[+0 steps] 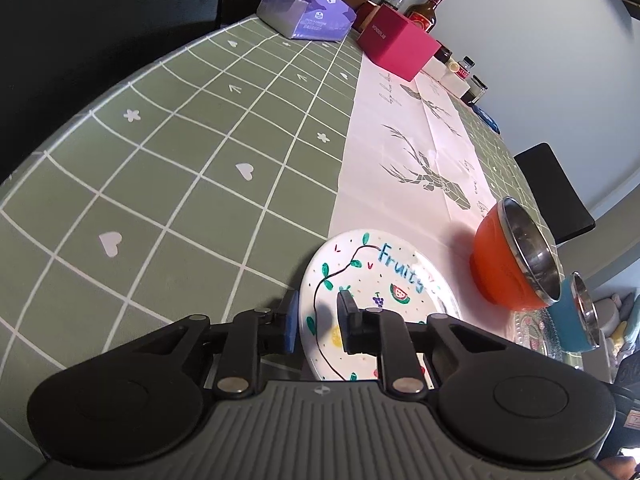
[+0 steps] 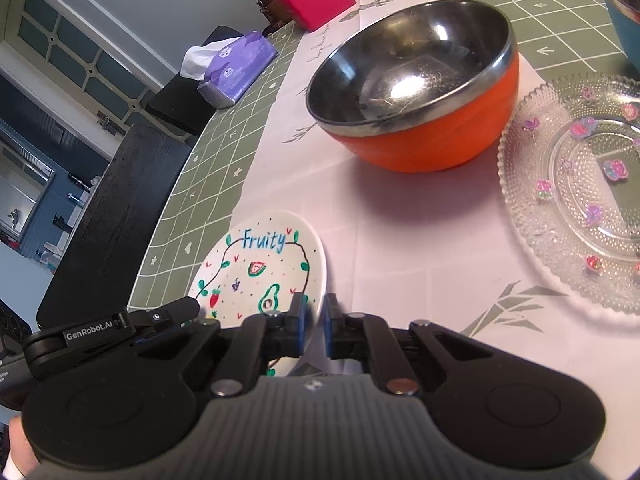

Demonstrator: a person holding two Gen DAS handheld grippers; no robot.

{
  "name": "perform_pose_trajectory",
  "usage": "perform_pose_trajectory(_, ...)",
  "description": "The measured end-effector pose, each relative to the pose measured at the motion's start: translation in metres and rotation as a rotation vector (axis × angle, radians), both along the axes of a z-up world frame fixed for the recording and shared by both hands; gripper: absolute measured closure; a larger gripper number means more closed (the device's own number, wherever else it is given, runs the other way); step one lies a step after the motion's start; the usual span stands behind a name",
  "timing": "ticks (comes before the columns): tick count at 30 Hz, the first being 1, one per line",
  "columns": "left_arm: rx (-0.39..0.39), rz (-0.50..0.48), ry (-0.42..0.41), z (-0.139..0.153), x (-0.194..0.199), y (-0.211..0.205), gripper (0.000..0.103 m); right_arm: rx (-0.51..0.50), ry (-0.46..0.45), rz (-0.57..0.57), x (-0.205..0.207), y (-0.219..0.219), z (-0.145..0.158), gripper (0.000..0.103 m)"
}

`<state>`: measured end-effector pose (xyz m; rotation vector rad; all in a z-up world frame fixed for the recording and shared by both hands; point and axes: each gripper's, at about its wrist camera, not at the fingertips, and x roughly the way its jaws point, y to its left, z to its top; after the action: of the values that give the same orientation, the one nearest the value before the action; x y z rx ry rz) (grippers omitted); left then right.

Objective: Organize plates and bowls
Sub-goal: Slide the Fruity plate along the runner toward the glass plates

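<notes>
A desk (image 1: pixel 168 168) covered in a green checked cloth with a pale runner down the middle is carrying the dishes, with a tissue pack (image 1: pixel 306 14), a pink box (image 1: pixel 396 42) and some bottles lining its far edge by the wall.

Both grippers are meeting at the small painted plate (image 2: pixel 264 264) at the near edge. The left gripper (image 1: pixel 318 322) is closing narrowly over the plate's rim, one pad under the edge and the other on the painted face. The right gripper (image 2: pixel 316 322) is pinching the rim on the opposite side, its pads nearly together on the thin edge.

The sorting is looking barely begun. The orange bowl (image 2: pixel 416 88) is sitting alone on the runner, the clear glass plate (image 2: pixel 576 188) is lying just beside it, and a blue bowl (image 2: pixel 622 12) is standing apart farther back. Nothing is stacked yet: the plates are waiting to be paired and the bowls nested.
</notes>
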<state>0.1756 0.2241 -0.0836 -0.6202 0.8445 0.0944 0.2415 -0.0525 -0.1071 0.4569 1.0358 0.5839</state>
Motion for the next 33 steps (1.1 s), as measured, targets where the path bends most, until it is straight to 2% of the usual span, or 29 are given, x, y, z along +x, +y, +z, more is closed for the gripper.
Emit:
perform_pose_trajectory(8, 0.012, -0.009, -0.016, 0.010, -0.007, -0.011, 0.082, -0.016, 0.012, -0.026, -0.002, -0.003, 0.007, 0.096)
perform_pose_trajectory(15, -0.039, -0.019, -0.043, 0.023, -0.021, -0.020, 0.082, -0.032, -0.018, -0.014, -0.013, -0.014, 0.031, 0.096)
perform_pose_trajectory(20, -0.054, -0.047, -0.075, 0.038, -0.033, -0.044, 0.082, -0.038, -0.048, -0.024, -0.028, -0.040, 0.054, 0.096)
perform_pose_trajectory(25, -0.054, -0.087, -0.110, 0.052, -0.051, -0.068, 0.082, -0.057, -0.038, -0.055, -0.047, -0.067, 0.062, 0.096)
perform_pose_trajectory(33, -0.111, -0.103, -0.079, 0.047, -0.086, -0.090, 0.082, -0.095, -0.025, -0.053, -0.081, -0.090, 0.062, 0.096)
